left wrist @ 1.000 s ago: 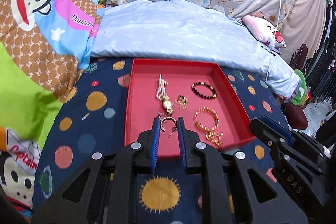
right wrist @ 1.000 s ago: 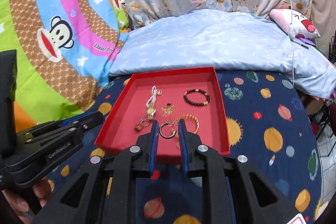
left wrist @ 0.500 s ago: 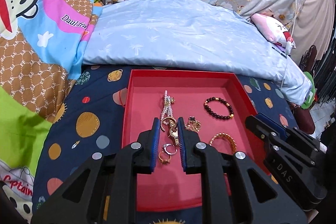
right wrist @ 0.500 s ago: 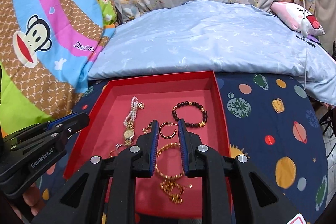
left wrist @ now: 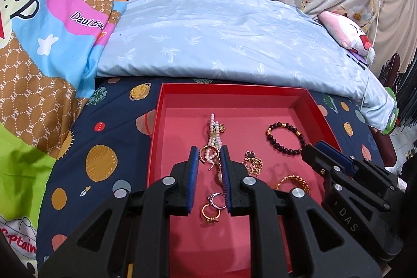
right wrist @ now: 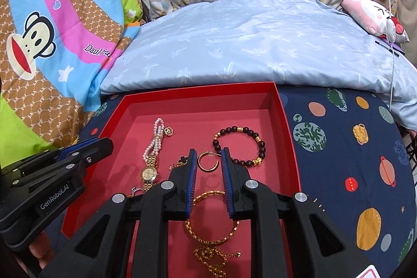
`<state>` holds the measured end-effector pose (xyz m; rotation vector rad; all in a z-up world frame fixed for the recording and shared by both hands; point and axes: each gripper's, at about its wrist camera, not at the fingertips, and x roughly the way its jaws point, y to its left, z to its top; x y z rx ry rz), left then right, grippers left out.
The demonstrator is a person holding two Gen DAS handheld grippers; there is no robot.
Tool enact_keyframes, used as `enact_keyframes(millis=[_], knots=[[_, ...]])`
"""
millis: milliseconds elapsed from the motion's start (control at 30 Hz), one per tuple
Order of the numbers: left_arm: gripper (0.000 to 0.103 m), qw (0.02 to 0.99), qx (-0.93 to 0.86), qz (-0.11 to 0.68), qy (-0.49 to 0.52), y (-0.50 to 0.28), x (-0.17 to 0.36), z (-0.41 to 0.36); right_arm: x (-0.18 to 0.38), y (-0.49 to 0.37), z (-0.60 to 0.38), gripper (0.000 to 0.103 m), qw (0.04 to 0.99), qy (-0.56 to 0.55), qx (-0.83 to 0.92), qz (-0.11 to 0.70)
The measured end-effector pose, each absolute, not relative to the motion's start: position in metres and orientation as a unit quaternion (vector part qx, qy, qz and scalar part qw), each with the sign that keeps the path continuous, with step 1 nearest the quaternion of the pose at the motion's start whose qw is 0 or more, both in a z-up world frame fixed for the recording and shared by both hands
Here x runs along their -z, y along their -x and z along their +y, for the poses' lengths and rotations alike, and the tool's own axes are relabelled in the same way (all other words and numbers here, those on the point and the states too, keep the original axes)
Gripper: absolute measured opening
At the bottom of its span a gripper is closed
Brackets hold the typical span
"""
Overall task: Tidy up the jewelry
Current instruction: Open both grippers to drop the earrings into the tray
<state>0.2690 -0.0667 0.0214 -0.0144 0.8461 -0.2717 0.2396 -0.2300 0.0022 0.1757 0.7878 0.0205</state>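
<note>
A red tray (left wrist: 234, 93) (right wrist: 286, 121) on the bed holds jewelry. My left gripper (left wrist: 207, 151) is shut on a gold hoop earring (left wrist: 206, 150) and holds it over the pearl-strap watch (left wrist: 214, 133). Two rings (left wrist: 212, 207) lie beneath its jaws. My right gripper (right wrist: 207, 155) is shut on another gold hoop earring (right wrist: 207, 163) near the dark bead bracelet (right wrist: 241, 145). A gold bangle (right wrist: 211, 226) and a gold chain (right wrist: 213, 259) lie under the right gripper. The watch also shows in the right wrist view (right wrist: 151, 160).
A clover-charm chain (left wrist: 252, 160) lies mid-tray. The tray sits on a navy planet-print sheet (right wrist: 351, 147). A light-blue duvet (left wrist: 221, 43) rises behind it. A monkey-print blanket (left wrist: 39, 43) lies at the left, a pink plush (right wrist: 372, 14) at the far right.
Both grippers have moved forward over the tray, each carrying its hoop earring; the tray's near edge has dropped out of view below the jaws.
</note>
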Motion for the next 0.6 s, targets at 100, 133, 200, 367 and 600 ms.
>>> enact_keyframes(millis=[100, 133, 200, 367, 600], knots=[[0.016, 0.902, 0.132, 0.41, 0.006, -0.271, -0.019, -0.069, -0.001, -0.242, -0.231, 0.018, 0.919, -0.086, -0.01, 0.384], [0.016, 0.902, 0.132, 0.411, 0.006, -0.272, -0.019, -0.069, -0.001, -0.243, -0.23, 0.018, 0.919, -0.085, -0.01, 0.385], [0.016, 0.902, 0.131, 0.411, 0.006, -0.273, -0.018, -0.069, 0.0, -0.244, -0.229, 0.018, 0.919, -0.084, -0.01, 0.385], [0.016, 0.902, 0.129, 0.412, 0.005, -0.276, -0.016, -0.069, 0.002, -0.247, -0.228, 0.018, 0.918, -0.084, -0.011, 0.386], [0.016, 0.902, 0.126, 0.412, 0.001, -0.282, -0.012, -0.071, 0.005, -0.25, -0.227, 0.018, 0.918, -0.082, -0.012, 0.388]])
